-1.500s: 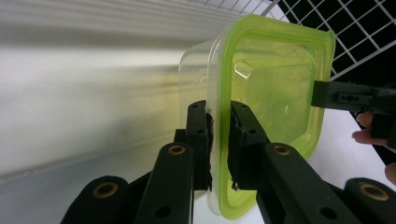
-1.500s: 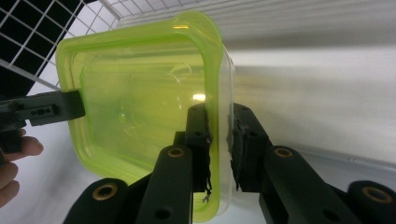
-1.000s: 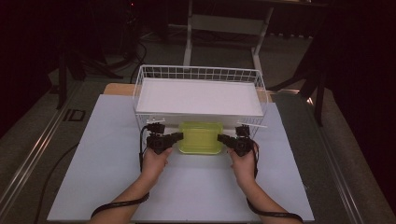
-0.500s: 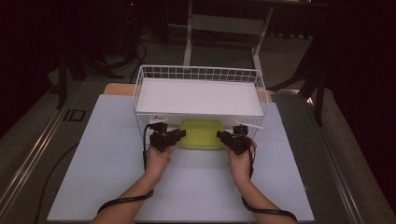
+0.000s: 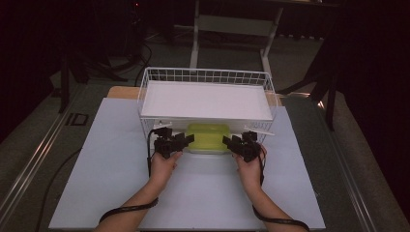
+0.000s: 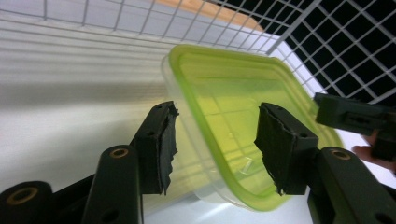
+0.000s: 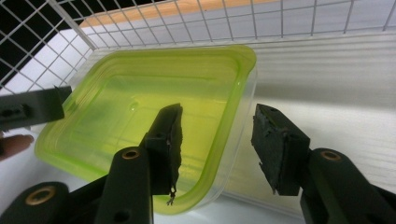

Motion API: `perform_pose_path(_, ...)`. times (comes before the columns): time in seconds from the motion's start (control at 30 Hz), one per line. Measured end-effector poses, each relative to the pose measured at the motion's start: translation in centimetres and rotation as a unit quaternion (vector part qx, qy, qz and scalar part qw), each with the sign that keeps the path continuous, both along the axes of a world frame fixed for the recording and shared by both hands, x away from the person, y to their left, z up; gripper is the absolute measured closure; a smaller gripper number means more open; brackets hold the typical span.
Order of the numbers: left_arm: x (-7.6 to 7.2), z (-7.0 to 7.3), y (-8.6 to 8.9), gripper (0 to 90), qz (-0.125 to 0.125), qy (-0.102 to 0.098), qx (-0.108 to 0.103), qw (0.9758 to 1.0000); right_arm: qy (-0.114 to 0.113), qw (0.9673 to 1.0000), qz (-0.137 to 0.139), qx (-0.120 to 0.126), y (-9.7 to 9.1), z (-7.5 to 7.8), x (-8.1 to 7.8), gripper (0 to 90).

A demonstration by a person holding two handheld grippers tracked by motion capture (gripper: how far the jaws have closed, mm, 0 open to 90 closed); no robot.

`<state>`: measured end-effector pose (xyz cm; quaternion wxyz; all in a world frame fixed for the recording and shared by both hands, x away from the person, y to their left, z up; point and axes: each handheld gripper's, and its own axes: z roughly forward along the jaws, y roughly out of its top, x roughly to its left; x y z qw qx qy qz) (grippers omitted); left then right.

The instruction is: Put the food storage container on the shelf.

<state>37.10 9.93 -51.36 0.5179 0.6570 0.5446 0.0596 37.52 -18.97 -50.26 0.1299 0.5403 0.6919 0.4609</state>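
We hold the left gripper (image 5: 180,140) and right gripper (image 5: 233,142) with jaws spread, astride opposite ends of the green-lidded container (image 5: 209,137), which sits under the wire basket (image 5: 205,76). Judging by this, we next pinch both ends to move it.
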Motion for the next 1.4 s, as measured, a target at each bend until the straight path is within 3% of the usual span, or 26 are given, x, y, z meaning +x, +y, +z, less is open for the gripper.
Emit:
perform_pose_path(0.13,-0.8,0.5,0.1,39.5,-0.007,-0.016,0.009,0.9998,-0.008,0.9999,0.007,-0.001,0.1,0.6,-0.8,51.0)
perform_pose_path(0.23,-1.6,0.8,0.5,31.0,-0.023,-0.036,-0.006,0.9991,-0.008,0.9998,0.016,0.007,0.0,1.0,-1.4,51.7)
perform_pose_path(0.3,-2.1,1.1,0.9,20.5,-0.033,-0.055,-0.011,0.9979,-0.011,0.9997,0.022,0.006,0.1,1.3,-1.8,52.0)
perform_pose_path(0.4,-2.5,1.4,1.2,17.7,-0.035,-0.058,-0.017,0.9975,-0.017,0.9995,0.028,0.002,0.1,1.6,-2.1,52.0)
perform_pose_path(0.67,-5.3,2.4,1.8,13.7,-0.072,-0.09,0.011,0.9933,-0.019,0.9979,0.063,0.0,0.6,2.6,-4.4,55.3)
perform_pose_path(0.83,-7.2,2.6,1.9,12.3,-0.088,-0.124,0.04,0.9876,-0.006,0.9969,0.078,-0.001,1.2,2.4,-5.3,64.9)
perform_pose_path(0.97,-8.3,2.4,2.4,9.0,-0.095,-0.129,0.035,0.9865,0.004,0.9957,0.092,-0.01,1.8,1.9,-5.6,79.4)
perform_pose_path(1.07,-8.9,2.1,2.7,9.0,-0.097,-0.133,0.045,0.9854,0.002,0.9954,0.091,-0.031,2.4,1.5,-6.0,89.7)
perform_pose_path(1.4,-9.5,1.3,3.0,8.9,-0.109,-0.143,0.068,0.9814,0.014,0.9937,0.099,-0.051,3.8,-0.2,-5.8,89.9)
